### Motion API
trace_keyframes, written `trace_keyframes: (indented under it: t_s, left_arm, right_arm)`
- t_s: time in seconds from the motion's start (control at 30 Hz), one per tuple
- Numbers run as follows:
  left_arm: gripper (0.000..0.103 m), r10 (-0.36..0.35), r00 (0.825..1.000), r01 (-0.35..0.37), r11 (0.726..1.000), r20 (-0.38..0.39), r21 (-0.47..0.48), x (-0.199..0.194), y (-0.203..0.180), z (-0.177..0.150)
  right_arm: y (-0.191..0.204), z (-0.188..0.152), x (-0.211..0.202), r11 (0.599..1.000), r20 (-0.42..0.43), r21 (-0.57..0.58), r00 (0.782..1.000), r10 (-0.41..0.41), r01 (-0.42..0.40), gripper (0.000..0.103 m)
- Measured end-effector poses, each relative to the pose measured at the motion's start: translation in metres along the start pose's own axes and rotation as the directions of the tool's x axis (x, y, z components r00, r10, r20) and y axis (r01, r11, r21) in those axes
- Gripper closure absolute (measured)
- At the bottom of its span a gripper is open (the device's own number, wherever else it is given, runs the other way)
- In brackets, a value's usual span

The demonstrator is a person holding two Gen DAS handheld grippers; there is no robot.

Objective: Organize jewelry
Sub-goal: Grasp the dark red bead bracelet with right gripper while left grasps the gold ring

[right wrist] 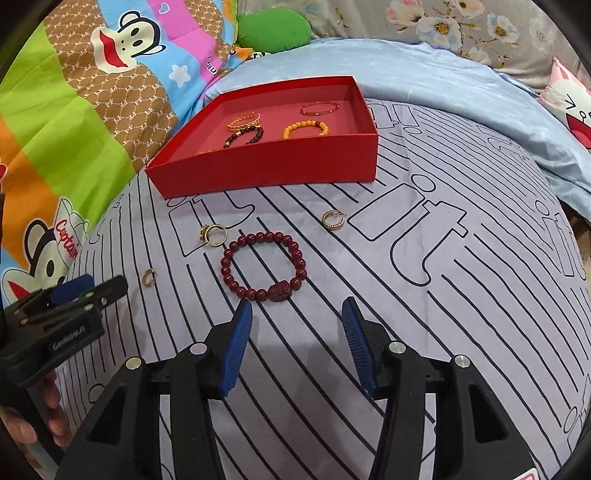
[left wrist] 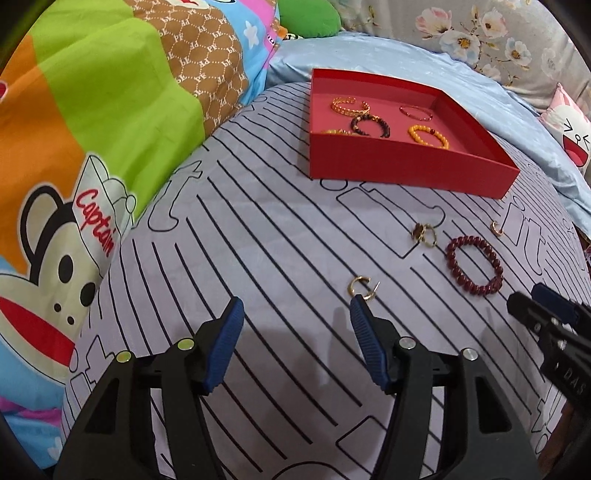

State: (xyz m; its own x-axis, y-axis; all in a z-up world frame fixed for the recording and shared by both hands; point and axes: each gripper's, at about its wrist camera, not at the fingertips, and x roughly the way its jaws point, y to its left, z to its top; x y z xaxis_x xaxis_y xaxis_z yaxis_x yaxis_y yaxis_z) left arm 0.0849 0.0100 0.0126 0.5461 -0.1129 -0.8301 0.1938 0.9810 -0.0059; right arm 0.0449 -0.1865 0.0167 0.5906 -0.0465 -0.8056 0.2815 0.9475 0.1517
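A red box (left wrist: 406, 166) (right wrist: 266, 166) stands on the striped sheet and holds several bracelets: gold, dark-beaded, yellow-beaded and thin red. On the sheet in front of it lie a dark red bead bracelet (left wrist: 451, 258) (right wrist: 279, 291), a gold ring (left wrist: 424, 234) (right wrist: 213, 234) and two gold hoop earrings, one nearer the left (left wrist: 360, 286) (right wrist: 149, 277) and one at the right (left wrist: 496, 227) (right wrist: 333, 220). My left gripper (left wrist: 295, 306) (right wrist: 96, 290) is open just short of the left earring. My right gripper (right wrist: 295, 304) (left wrist: 532, 301) is open just short of the red bracelet. Neither holds anything.
A colourful cartoon quilt (left wrist: 92, 129) rises along the left side. A light blue blanket (left wrist: 406, 55) and floral bedding (right wrist: 461, 26) lie behind the box, with a green cushion (right wrist: 273, 31) at the back. A hand (right wrist: 48, 417) grips the left tool's handle.
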Motion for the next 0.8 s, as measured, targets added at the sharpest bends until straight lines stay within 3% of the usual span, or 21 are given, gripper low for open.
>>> trace_keyframes:
  t_s: [0.23, 0.53, 0.67, 0.8]
  left_arm:
    - [0.046, -0.020, 1.000, 0.020, 0.999, -0.006, -0.026, 0.002, 0.006, -0.002]
    - [0.046, -0.030, 1.000, 0.030, 0.999, -0.007, -0.019, 0.005, 0.001, 0.002]
    - [0.046, -0.029, 1.000, 0.029, 0.999, -0.009, -0.015, 0.006, 0.000, 0.001]
    - [0.046, -0.035, 0.999, 0.035, 0.999, -0.007, -0.012, 0.005, -0.002, 0.003]
  right_arm:
    - [0.001, 0.010, 0.012, 1.000, -0.013, 0.000, 1.000, 0.009, -0.009, 0.055]
    - [0.011, 0.022, 0.033, 0.999, -0.033, -0.032, 0.999, 0.004, -0.005, 0.077]
    - [0.011, 0.024, 0.035, 0.999, -0.027, -0.048, 0.999, -0.022, 0.021, 0.093]
    - [0.005, 0.020, 0.032, 0.999, -0.036, -0.041, 0.999, -0.025, 0.024, 0.095]
